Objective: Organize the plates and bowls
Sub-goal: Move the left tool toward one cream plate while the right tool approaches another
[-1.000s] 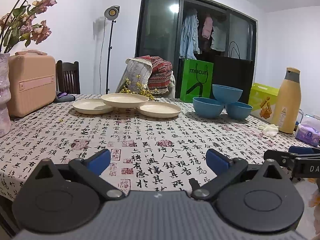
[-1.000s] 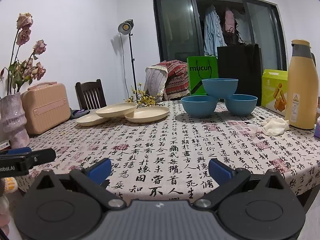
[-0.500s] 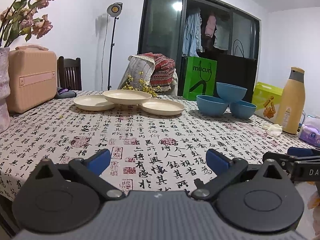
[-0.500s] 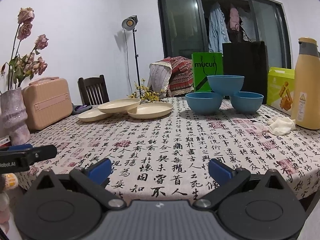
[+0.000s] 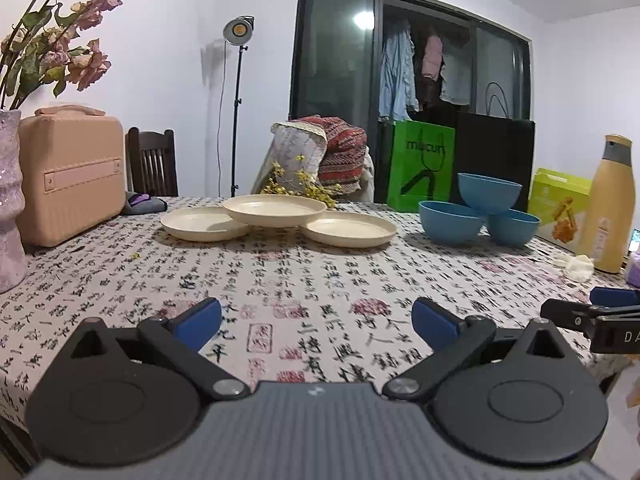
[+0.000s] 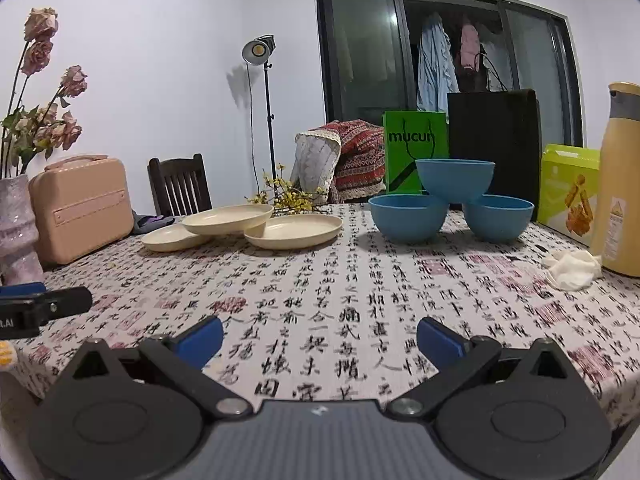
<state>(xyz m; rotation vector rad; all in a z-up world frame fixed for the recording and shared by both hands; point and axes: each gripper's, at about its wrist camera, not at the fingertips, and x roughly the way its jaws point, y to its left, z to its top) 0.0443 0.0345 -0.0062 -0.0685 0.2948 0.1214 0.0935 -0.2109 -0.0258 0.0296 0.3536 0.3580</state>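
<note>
Covering the counter (image 5: 320,280), a calligraphy cloth carried three cream plates (image 5: 276,210) far left and three blue bowls (image 6: 454,180) far right; both hand-held grippers (image 5: 316,316) (image 6: 320,334) hovered near, spread and empty. Lifting the top plate level seemed wisest.

Right tongs (image 5: 600,312) cut off by the frame edge in the left view; grip state indeterminate. Left tongs (image 6: 40,304) likewise cut off in the right view. Vase (image 5: 8,208) cropped at the tabletop's (image 5: 320,280) left edge. Rear bowl (image 5: 514,226) partly hidden behind the front bowl (image 5: 450,222).
</note>
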